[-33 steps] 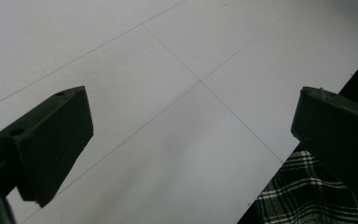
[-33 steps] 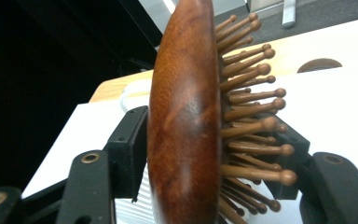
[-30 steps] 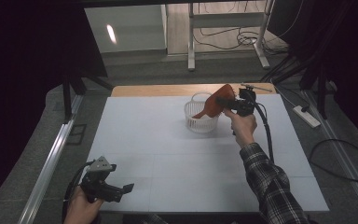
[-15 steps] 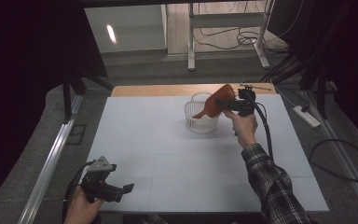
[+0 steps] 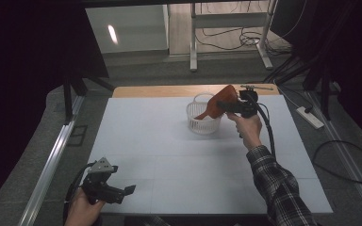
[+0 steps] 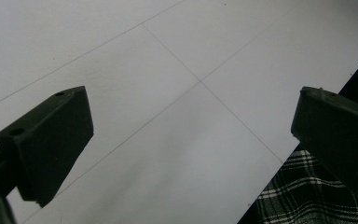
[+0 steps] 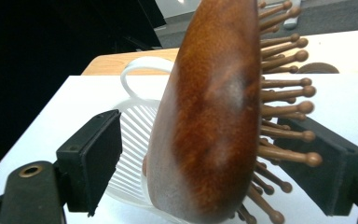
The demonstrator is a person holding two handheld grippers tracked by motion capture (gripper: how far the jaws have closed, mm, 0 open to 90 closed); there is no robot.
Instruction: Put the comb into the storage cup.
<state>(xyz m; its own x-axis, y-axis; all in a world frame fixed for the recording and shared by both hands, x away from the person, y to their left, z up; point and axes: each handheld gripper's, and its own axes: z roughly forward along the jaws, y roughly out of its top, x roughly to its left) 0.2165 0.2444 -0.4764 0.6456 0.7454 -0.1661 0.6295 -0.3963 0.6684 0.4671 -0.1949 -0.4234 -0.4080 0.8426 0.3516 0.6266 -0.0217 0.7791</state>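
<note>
A white table (image 5: pixel 169 141) with faint seam lines stands in a dim room, its far wooden edge bare, dark curtains at either side, and cables (image 5: pixel 226 40) on the floor beyond.

In the high view the right gripper (image 5: pixel 222 105) holds level at the white basket (image 5: pixel 203 117) near the far edge, with the wooden hairbrush (image 5: pixel 219 101) leaning into the basket, handle down.

The right gripper view adds detail: the brush head (image 7: pixel 209 107) stands between the jaws, which have just been opening; the left pad is clear of the wood (the bristles reach toward the other pad).

The left gripper (image 5: pixel 118 193) rests at the near edge, jaws wide over bare table, with a plaid sleeve (image 6: pixel 307 196) at the corner of its view.
</note>
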